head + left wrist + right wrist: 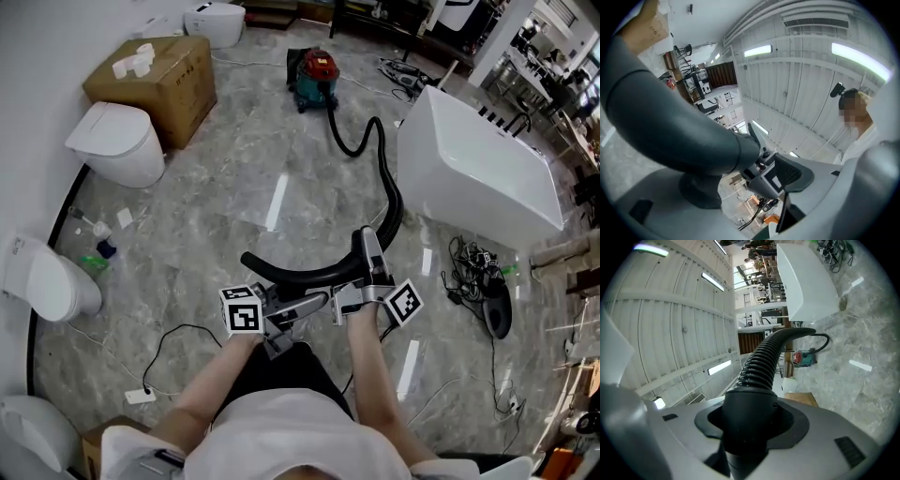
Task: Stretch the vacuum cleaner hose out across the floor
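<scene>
Roughly midway through the job, by the look of it: a person stands on a grey marble floor (234,178), seen from above, with a hand-held gripper in each hand.

The left gripper (292,302) is closed on the smooth, dark end tube (281,274) of the hose (389,202). Its own view shows the thick tube lying across the jaws and seated against a pad. The right gripper (368,246) is clamped, jaws partly apart, around the black cuff (749,408) where the ribbed section begins.

Both grippers hold this end of the hose raised in front of the person's body, off the floor. From there the hose runs away in a long bend, passing just beside a white bathtub (478,173). It then loops back to the red and teal vacuum cleaner (314,77), which stands well away near the far wall.

So the free end is picked up and the hose is partly drawn out, but it still snakes in curves. What seems left is pulling out the bends and laying the whole length flat on the floor.
</scene>
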`<control>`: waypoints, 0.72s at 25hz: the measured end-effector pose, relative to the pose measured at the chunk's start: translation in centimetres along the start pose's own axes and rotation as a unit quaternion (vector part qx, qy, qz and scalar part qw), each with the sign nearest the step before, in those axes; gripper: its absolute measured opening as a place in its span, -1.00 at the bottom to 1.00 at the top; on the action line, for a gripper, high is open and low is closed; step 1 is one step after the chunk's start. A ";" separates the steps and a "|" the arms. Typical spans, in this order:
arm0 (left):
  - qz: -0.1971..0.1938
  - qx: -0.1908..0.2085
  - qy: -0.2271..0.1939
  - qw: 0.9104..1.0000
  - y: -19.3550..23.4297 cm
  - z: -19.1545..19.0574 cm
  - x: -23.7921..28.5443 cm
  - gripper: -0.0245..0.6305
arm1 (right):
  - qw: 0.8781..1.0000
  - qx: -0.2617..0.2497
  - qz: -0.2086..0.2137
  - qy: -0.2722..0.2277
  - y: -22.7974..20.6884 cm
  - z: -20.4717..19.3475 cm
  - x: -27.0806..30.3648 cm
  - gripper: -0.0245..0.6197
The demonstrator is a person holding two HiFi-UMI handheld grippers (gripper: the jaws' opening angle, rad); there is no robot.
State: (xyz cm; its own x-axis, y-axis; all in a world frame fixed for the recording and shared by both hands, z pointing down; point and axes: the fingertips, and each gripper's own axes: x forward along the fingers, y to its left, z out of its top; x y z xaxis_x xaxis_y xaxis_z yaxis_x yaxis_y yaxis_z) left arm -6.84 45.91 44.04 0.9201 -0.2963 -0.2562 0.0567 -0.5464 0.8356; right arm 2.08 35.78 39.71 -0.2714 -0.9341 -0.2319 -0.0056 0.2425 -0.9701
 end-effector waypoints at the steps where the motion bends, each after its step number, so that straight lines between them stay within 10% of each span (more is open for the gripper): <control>1: -0.006 -0.012 -0.018 1.000 -0.2 0.6 0.2 0.11 | 1.000 0.000 0.003 0.001 0.1 -0.1 0.0 -0.26; 16: 0.032 -0.064 -0.264 0.962 1.0 7.6 -1.0 0.10 | 0.999 0.009 0.027 -0.021 0.7 -1.1 -0.3 -0.26; 18: 0.031 -0.068 -0.281 0.957 1.1 8.3 -1.7 -0.13 | 0.999 0.018 0.027 -0.022 0.4 -1.5 -0.4 -0.26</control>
State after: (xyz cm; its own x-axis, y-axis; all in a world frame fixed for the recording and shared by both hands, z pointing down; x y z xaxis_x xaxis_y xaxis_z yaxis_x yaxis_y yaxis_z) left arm -11.57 39.28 41.35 0.5719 -0.7200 -0.3932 0.0934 -0.4191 0.9031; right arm 0.75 36.64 39.55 -0.2278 -0.9306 -0.2866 0.0419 0.2847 -0.9577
